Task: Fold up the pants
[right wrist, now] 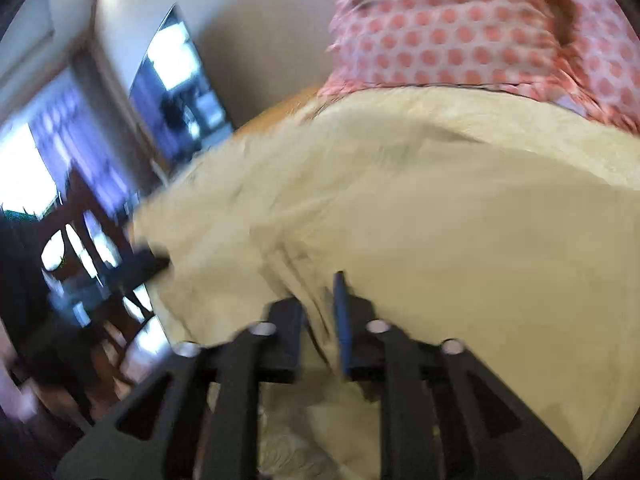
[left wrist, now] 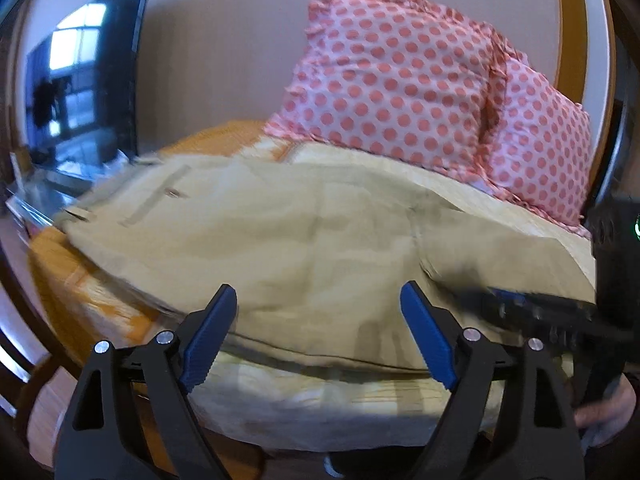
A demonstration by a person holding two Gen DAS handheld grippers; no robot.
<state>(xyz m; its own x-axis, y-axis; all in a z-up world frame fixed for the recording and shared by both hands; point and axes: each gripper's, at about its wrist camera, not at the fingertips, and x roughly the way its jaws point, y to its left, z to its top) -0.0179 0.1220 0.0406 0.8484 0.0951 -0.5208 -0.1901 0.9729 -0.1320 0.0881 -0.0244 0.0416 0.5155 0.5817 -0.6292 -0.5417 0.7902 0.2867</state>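
Beige pants [left wrist: 280, 236] lie spread over a bed, waistband toward the left. My left gripper [left wrist: 318, 300] is open, its blue pads wide apart just above the pants' near edge, holding nothing. My right gripper [right wrist: 320, 300] is shut on a bunched fold of the pants [right wrist: 440, 220]; the cloth is pinched between its jaws and pulls into creases. The right gripper also shows at the right edge of the left wrist view [left wrist: 532, 308], lying on the pants. The right wrist view is blurred.
Two pink polka-dot pillows [left wrist: 400, 72] lean against the wall behind the pants. An orange bed cover [left wrist: 92, 292] lies under them. A dark TV screen [left wrist: 88, 84] stands at the left. Dark wooden chairs [right wrist: 92, 264] are at the left of the right wrist view.
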